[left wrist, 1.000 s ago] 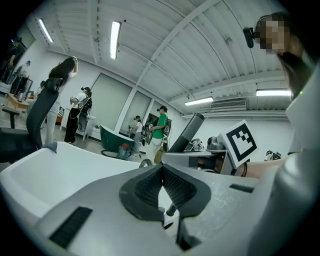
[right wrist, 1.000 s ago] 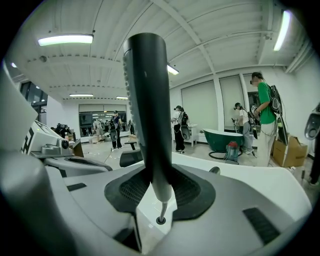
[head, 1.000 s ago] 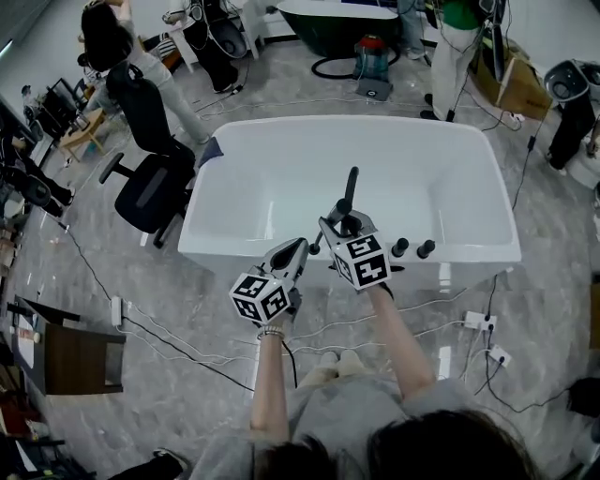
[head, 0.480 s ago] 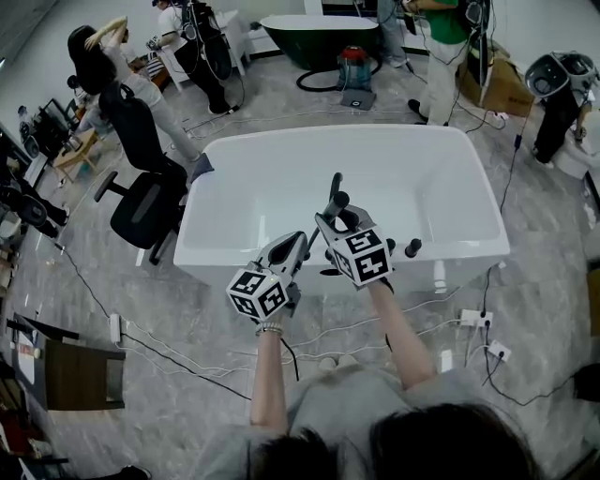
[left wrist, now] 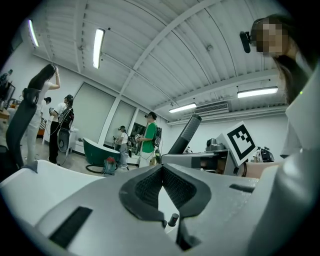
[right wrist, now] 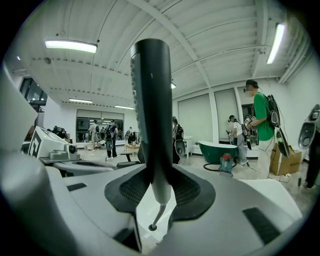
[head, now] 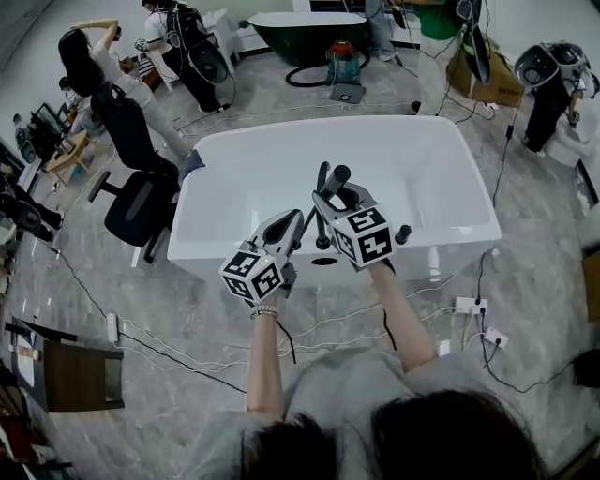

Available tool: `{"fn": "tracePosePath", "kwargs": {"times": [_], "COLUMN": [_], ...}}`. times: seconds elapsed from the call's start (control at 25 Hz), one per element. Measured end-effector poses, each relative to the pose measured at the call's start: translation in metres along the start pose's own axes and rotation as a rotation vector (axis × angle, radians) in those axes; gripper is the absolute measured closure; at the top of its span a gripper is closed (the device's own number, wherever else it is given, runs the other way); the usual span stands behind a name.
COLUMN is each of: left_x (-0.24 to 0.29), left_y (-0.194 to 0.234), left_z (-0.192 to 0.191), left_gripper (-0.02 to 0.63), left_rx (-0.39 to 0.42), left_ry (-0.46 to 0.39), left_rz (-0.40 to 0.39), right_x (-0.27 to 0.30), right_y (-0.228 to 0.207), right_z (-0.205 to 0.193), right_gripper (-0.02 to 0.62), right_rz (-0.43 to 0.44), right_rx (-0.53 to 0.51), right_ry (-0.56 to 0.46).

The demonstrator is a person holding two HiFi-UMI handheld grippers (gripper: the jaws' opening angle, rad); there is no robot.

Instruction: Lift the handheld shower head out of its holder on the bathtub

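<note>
The black handheld shower head [head: 322, 186] stands nearly upright above the white bathtub's [head: 281, 141] near rim. My right gripper [head: 330, 204] is shut on its handle. In the right gripper view the handle [right wrist: 152, 110] fills the gap between the jaws of the right gripper [right wrist: 159, 187], and a thin hose [right wrist: 156, 218] drops from its lower end to a hole in the rim. That dark holder hole [head: 323, 261] shows just below the grippers. My left gripper [head: 296, 223] hovers beside it on the left, its jaws [left wrist: 162, 172] shut on nothing, with the shower head [left wrist: 186, 134] to its right.
Black tap knobs [head: 403, 232] stand on the rim right of the holder. A black office chair [head: 131, 202] is left of the tub. People, a dark green tub [head: 300, 23] and a red vacuum [head: 342, 58] are behind. Cables and power strips [head: 469, 305] lie on the floor.
Both grippers have risen together. The shower head has come up with the right gripper, and the holder hole now shows on the rim beneath it.
</note>
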State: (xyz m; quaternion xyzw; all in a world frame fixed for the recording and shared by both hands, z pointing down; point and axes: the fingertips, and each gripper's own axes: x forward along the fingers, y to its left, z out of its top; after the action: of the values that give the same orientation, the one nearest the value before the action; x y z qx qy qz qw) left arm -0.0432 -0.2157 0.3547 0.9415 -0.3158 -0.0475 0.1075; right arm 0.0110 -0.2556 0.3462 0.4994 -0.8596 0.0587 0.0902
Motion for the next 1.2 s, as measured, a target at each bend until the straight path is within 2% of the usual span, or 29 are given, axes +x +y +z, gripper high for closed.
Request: {"fn": "tracePosePath", "kwargs": {"times": [0.48,1.2], "left_x": [0.010,0.003], "left_y": [-0.022,-0.020], "left_z": [0.014,0.016], "left_gripper": [0.601,0.601], "left_rx": [0.031,0.046], "left_ry": [-0.018,-0.018], "left_rz": [-0.033,-0.024], "right_x": [-0.024,-0.022], "right_y": [-0.006,0.003], "right_z": [0.018,0.020], "right_gripper": [0.463,0.463], "right_rz": [-0.018,-0.015], "right_rx": [-0.002,0.002], "right_ry": [-0.039,-0.051]}}
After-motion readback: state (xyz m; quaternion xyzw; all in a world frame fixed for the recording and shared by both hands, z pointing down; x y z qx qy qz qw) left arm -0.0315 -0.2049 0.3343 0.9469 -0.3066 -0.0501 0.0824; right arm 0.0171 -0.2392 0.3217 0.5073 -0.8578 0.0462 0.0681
